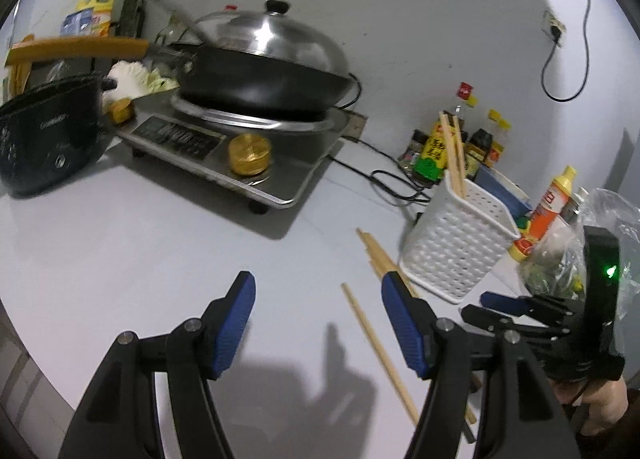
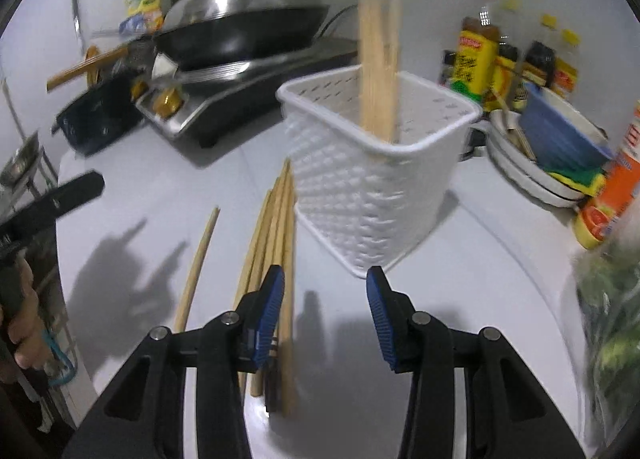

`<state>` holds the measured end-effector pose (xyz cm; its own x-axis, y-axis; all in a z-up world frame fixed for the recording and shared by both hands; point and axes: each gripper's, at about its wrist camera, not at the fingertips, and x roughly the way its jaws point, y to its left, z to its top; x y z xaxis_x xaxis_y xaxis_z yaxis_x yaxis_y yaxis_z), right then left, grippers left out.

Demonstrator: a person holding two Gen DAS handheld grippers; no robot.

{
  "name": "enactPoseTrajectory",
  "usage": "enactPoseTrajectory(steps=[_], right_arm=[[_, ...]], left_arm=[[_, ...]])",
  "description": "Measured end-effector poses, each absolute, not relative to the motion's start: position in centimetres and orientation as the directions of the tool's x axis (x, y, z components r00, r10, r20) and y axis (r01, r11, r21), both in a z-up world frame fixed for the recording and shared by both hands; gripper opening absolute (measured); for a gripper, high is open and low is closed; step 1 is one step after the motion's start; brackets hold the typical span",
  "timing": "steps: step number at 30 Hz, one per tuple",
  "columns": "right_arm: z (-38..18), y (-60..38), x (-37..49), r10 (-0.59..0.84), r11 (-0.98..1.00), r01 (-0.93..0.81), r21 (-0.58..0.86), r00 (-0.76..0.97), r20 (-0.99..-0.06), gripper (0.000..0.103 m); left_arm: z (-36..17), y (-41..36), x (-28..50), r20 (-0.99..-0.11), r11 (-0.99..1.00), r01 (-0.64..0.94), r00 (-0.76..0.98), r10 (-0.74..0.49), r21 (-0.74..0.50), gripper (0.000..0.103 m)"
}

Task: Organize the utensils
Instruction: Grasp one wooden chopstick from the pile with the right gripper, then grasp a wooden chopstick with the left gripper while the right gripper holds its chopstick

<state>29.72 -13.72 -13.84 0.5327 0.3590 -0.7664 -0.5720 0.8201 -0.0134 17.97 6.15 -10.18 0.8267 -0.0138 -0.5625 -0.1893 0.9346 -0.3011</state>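
Between the open jaws of my left gripper [image 1: 318, 299] one loose wooden chopstick [image 1: 376, 351] lies flat on the white counter, with no pad touching it. A bundle of several chopsticks [image 2: 276, 227] lies beside the white perforated basket [image 2: 380, 187]. The left finger of my right gripper [image 2: 326, 287] hangs over that bundle; its jaws are open with only bare counter between them. A single chopstick [image 2: 198, 263] lies further left. Some chopsticks [image 2: 378, 67] stand upright in the basket [image 1: 456, 243]. In the left wrist view my right gripper [image 1: 486, 301] sits low beside the basket.
A lidded black wok [image 1: 264, 71] sits on an induction cooker [image 1: 240, 147], with a dark rice cooker [image 1: 44, 139] to its left. Sauce bottles [image 1: 436, 147], stacked bowls [image 2: 540, 163], an orange bottle [image 2: 616, 195] and a bag of greens [image 2: 612, 311] crowd the right side.
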Motion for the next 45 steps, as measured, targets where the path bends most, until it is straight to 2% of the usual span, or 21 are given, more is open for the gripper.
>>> enactPoseTrajectory(steps=[2,5,13,21,23,26,35,42,43,45], right_arm=[[-14.7,-12.7,30.1,0.345,0.815,-0.578,-0.025,0.521,-0.781,0.023],[-15.6,-11.9,30.9,0.327,0.824,-0.566,-0.034,0.523,-0.787,0.017],[-16.5,-10.4,32.1,0.342,0.816,-0.578,-0.006,0.49,-0.802,0.016],[-17.1,-10.0,32.5,0.348,0.815,-0.58,0.004,0.482,-0.804,0.016],[-17.1,-10.2,32.4,0.358,0.811,-0.584,0.015,0.477,-0.803,0.006],[-17.2,-10.7,32.0,0.375,0.801,-0.599,0.024,0.468,-0.8,0.005],[-16.8,-12.9,29.0,0.405,0.778,-0.628,0.026,0.469,-0.785,0.005],[-16.5,-15.1,27.0,0.415,0.771,-0.637,0.023,0.475,-0.776,0.005],[-16.5,-15.6,26.9,0.415,0.771,-0.637,0.02,0.478,-0.774,0.005],[-16.3,-16.6,26.5,0.415,0.771,-0.637,0.015,0.485,-0.77,0.005]], left_arm=[[-10.8,6.9,17.9,-0.575,0.93,-0.202,0.818,-0.012,-0.307,0.066],[-11.4,7.9,17.9,-0.586,0.923,-0.219,0.81,-0.008,-0.315,0.066],[-12.5,9.6,17.8,-0.608,0.901,-0.257,0.794,-0.009,-0.349,0.066],[-12.5,8.2,18.4,-0.621,0.913,-0.22,0.782,-0.045,-0.343,0.066],[-12.4,7.7,18.6,-0.627,0.915,-0.208,0.777,-0.06,-0.345,0.066],[-12.5,6.7,18.9,-0.641,0.92,-0.189,0.764,-0.082,-0.343,0.066],[-13.0,2.7,20.0,-0.68,0.949,-0.129,0.725,-0.107,-0.287,0.066],[-14.5,-1.1,21.6,-0.742,0.98,-0.067,0.664,-0.098,-0.189,0.065],[-14.7,-1.6,21.8,-0.75,0.984,-0.056,0.655,-0.092,-0.169,0.064],[-15.3,-2.5,22.1,-0.769,0.991,-0.029,0.634,-0.084,-0.133,0.054]])
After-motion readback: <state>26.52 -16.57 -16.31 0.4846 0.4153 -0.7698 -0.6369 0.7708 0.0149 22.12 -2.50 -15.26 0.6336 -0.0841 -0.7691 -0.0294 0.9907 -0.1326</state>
